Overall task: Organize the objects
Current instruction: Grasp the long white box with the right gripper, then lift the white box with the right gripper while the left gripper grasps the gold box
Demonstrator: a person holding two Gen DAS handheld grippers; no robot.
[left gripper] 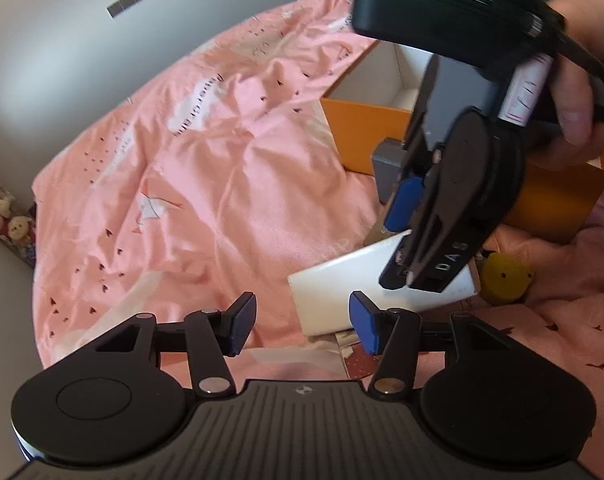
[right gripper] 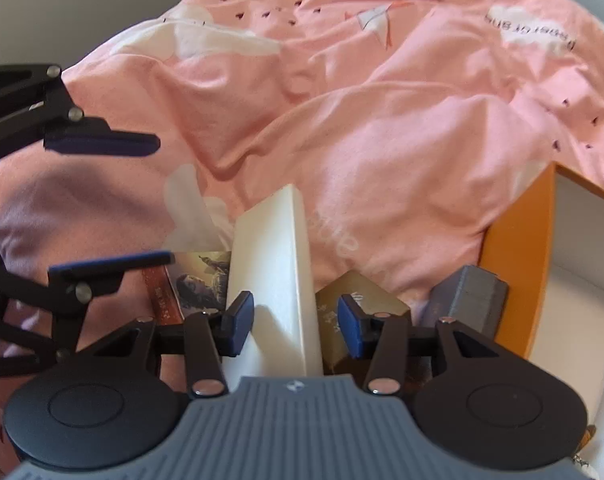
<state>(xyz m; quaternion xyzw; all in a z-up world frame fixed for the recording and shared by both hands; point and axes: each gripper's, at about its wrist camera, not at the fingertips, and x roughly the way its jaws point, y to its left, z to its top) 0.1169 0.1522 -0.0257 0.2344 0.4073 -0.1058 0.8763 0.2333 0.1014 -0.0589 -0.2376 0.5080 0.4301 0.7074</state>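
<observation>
A white box (right gripper: pixel 274 292) lies on the pink bedsheet (right gripper: pixel 342 120), between the open fingers of my right gripper (right gripper: pixel 296 326), which straddles it without clamping. In the left wrist view the same white box (left gripper: pixel 342 284) lies just beyond my left gripper (left gripper: pixel 302 326), which is open and empty, and the right gripper (left gripper: pixel 406 240) comes down onto it from above. An orange box with a white inside (right gripper: pixel 518 272) stands at the right; it also shows in the left wrist view (left gripper: pixel 366 136). A grey box (right gripper: pixel 468 300) leans at its wall.
A gold box (right gripper: pixel 358 300) and a picture card with a red pack (right gripper: pixel 198 280) lie beside the white box. A yellow toy (left gripper: pixel 506 276) sits by the orange box. Stuffed toys (left gripper: pixel 6 216) line the bed's left edge by a grey wall (left gripper: pixel 82 40).
</observation>
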